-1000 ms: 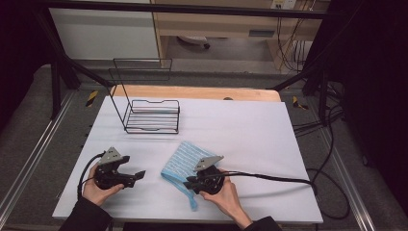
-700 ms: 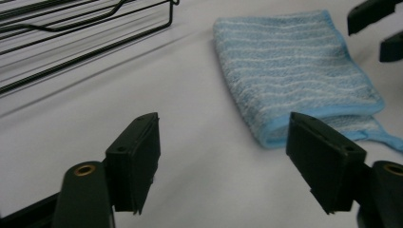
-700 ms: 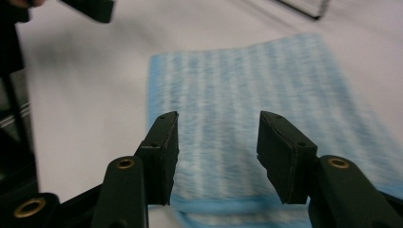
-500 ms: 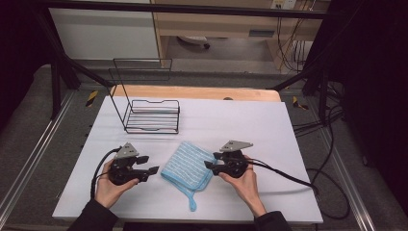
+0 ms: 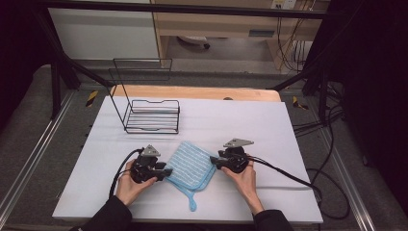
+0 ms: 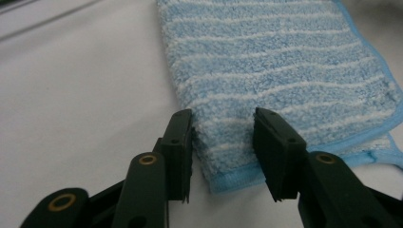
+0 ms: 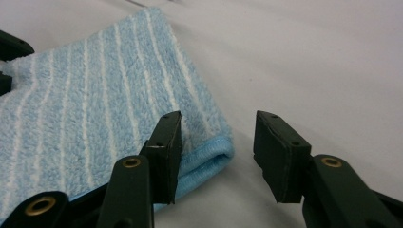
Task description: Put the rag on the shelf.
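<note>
A light-blue striped cloth [image 5: 190,164] lies folded flat on the white table [image 5: 288,139], its hanging loop pointing at the near edge. My left gripper [image 5: 166,172] sits at the cloth's left corner. In the left gripper view its jaws [image 6: 225,142] have just been closing and straddle that corner of the cloth [image 6: 285,57] without pinching it. My right gripper [image 5: 214,161] is at the cloth's right corner. Its jaws [image 7: 218,142] have also just been closing: one stands over the cloth [image 7: 71,95], the other over bare table, with the corner between them.
A black wire rack [image 5: 154,115] stands at the back left of the table, ahead of a wooden board [image 5: 192,91]. The right gripper's cable [image 5: 288,175] trails across the table to the right edge. Metal frame rails run along both sides.
The left hand moved right up to the cloth's left corner. The right hand drew off the cloth's near part to its right corner. The cloth now lies flatter and squarer.
</note>
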`<action>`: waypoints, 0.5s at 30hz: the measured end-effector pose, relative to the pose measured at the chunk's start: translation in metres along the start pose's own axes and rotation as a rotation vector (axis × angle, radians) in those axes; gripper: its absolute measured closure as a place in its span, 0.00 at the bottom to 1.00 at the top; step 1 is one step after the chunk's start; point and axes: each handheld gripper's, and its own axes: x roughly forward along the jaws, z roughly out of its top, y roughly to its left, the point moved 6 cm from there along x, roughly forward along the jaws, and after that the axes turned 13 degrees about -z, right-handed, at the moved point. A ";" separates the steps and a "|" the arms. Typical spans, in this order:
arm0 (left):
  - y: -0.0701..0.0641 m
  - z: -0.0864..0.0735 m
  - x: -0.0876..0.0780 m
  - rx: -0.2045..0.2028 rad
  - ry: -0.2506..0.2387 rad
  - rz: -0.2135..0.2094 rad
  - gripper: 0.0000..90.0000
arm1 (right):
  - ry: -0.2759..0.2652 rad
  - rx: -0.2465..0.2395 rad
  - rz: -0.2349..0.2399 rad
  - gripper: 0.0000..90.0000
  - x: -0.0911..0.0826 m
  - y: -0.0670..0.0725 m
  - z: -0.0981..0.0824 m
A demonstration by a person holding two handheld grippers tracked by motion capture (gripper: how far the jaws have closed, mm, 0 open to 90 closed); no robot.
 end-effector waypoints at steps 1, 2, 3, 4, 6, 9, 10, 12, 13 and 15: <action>0.000 0.000 0.000 0.000 0.000 0.000 0.65 | 0.005 0.004 0.000 0.59 0.001 -0.001 -0.001; 0.000 0.000 0.000 -0.005 0.002 -0.004 0.66 | 0.006 0.009 0.007 0.60 0.002 0.000 -0.001; 0.000 -0.001 0.001 -0.009 0.002 -0.008 0.66 | 0.006 0.009 0.007 0.60 0.002 0.000 -0.001; 0.000 -0.002 0.002 -0.009 0.009 -0.014 0.67 | 0.006 0.011 0.010 0.62 0.004 0.000 -0.001; 0.000 -0.002 0.003 -0.016 0.012 -0.024 0.70 | 0.011 0.015 0.023 0.63 0.006 0.001 -0.002; -0.001 -0.003 0.004 -0.031 0.011 -0.040 0.74 | 0.017 0.025 0.042 0.67 0.008 0.002 -0.002; -0.002 -0.002 0.004 -0.035 0.011 -0.044 0.78 | 0.015 0.027 0.058 0.72 0.010 0.003 -0.001; -0.002 -0.002 0.004 -0.040 0.014 -0.047 0.82 | 0.018 0.030 0.062 0.73 0.010 0.003 -0.001; -0.003 -0.002 0.004 -0.039 0.015 -0.048 0.85 | 0.023 0.035 0.076 0.78 0.010 0.003 -0.001; -0.005 -0.002 0.004 -0.042 0.012 -0.041 0.86 | 0.028 0.043 0.082 0.80 0.009 0.004 -0.001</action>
